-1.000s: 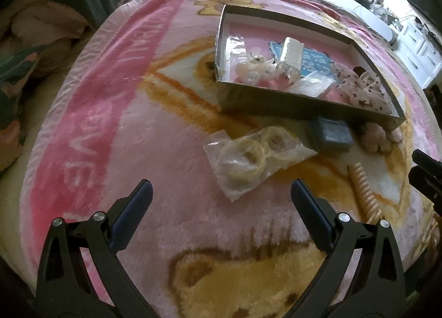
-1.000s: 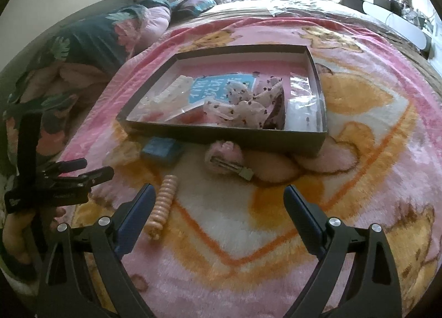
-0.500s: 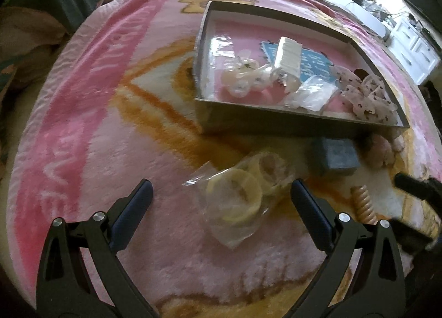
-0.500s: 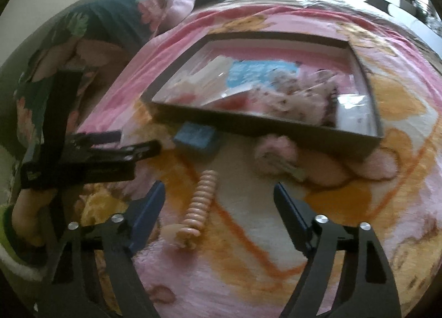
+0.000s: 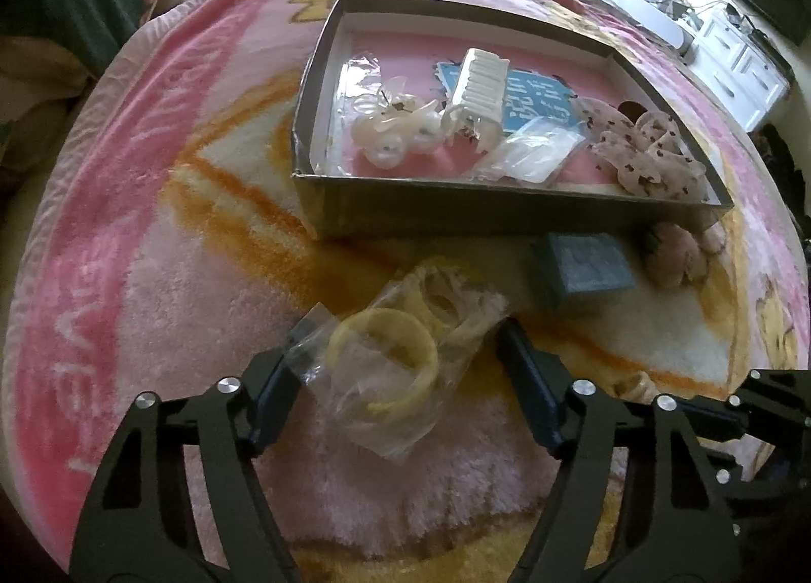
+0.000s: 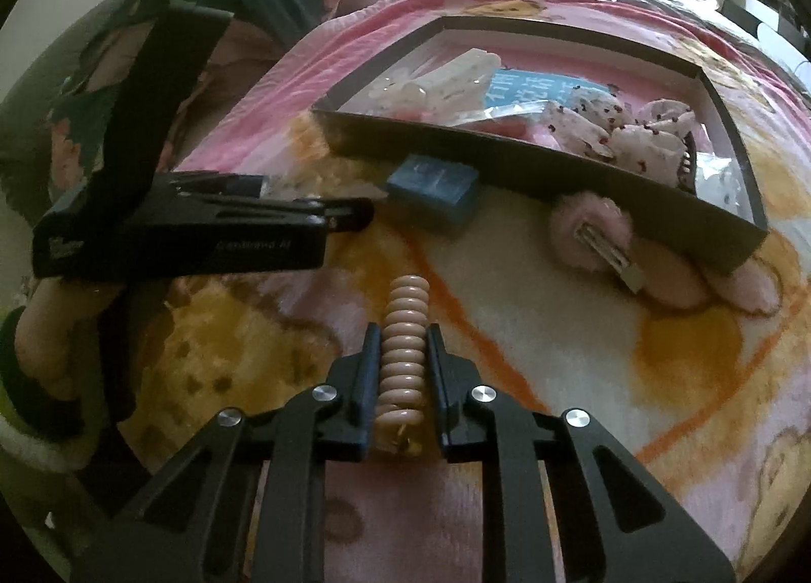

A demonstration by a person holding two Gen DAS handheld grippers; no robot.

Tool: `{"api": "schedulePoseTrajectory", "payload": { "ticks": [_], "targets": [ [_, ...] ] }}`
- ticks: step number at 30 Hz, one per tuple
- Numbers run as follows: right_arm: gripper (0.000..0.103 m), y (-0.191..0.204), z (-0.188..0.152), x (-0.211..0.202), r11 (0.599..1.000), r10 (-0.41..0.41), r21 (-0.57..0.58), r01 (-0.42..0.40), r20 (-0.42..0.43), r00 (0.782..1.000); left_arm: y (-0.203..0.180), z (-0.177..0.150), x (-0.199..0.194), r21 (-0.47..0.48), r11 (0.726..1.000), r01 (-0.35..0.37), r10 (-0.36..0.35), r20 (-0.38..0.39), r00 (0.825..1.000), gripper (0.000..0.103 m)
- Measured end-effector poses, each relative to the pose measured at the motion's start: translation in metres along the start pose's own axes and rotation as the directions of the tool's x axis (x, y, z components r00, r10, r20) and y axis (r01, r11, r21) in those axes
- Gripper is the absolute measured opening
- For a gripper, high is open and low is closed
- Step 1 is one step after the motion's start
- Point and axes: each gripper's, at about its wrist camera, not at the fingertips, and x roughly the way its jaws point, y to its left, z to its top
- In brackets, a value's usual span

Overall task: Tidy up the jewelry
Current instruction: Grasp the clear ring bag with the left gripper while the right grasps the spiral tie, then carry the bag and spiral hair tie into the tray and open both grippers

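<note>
Jewelry lies scattered on a pink blanket (image 5: pixel 167 309) in front of a shallow dark box (image 5: pixel 507 213) that already holds hair clips, a comb and small bags.

At lower centre of the left wrist view, a clear bag of yellow bangles (image 5: pixel 400 360) sits between the fingers of the left gripper (image 5: pixel 400 365). Its jaws are closing; the left finger touches the bag's corner, the right one is just beside the crinkled edge, and no firm pinch shows yet. To the right lie a small blue box (image 5: pixel 583 268) and a fluffy pink clip (image 5: pixel 679 253), both against the dark box's near wall.

In the right wrist view, the right gripper (image 6: pixel 403 370) at lower centre is closing around a pink coiled hair tie (image 6: pixel 403 344); both pads appear to be against its sides.

Risks, as I judge them: the slick bag could slide out, or only plastic could be caught so the bangles swing and drop. The springy coil could squirm or pop free if squeezed off-centre.

Only the left view shows the bag and the box's full contents. Only the right view shows the grip on the coil and the clip's metal clasp (image 6: pixel 608 253). It also shows the left gripper from the side, at middle left.
</note>
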Motion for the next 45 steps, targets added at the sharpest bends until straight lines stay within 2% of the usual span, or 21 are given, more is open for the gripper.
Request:
{"api": "schedulePoseTrajectory", "payload": {
  "ticks": [5,7,14,25,32,37,45],
  "targets": [
    [0.017,-0.005,-0.009,-0.015,1.0,-0.007,0.017,0.007,0.008,1.0,0.003,-0.003,-0.004,-0.011,1.0,0.015,-0.015,0.002,1.0,0.054],
    [0.017,-0.008,-0.01,-0.021,1.0,-0.013,0.029,0.012,0.015,1.0,0.002,-0.004,-0.007,-0.008,1.0,0.015,-0.015,0.001,1.0,0.042],
    [0.017,-0.014,-0.01,-0.043,0.999,-0.025,0.048,0.023,0.056,0.998,0.005,-0.014,-0.022,-0.022,0.999,0.048,-0.047,0.006,0.999,0.036],
    [0.017,-0.001,-0.011,-0.066,1.0,-0.011,0.019,0.009,0.107,0.994,0.003,-0.032,-0.068,-0.03,0.997,0.072,-0.07,0.063,0.996,0.034],
    [0.017,0.001,-0.002,-0.079,1.0,-0.011,0.013,0.009,0.15,0.989,0.008,-0.03,-0.094,-0.047,0.996,0.076,-0.071,0.113,0.991,0.034],
    [0.017,-0.006,0.012,-0.088,1.0,-0.027,0.017,0.024,0.191,0.981,0.007,-0.014,-0.104,-0.046,0.996,0.08,-0.073,0.145,0.987,0.034],
    [0.017,-0.037,0.038,-0.097,0.996,-0.08,0.059,0.067,0.241,0.967,-0.011,0.029,-0.102,-0.022,0.995,0.098,-0.093,0.18,0.979,0.035]
  ]
}}
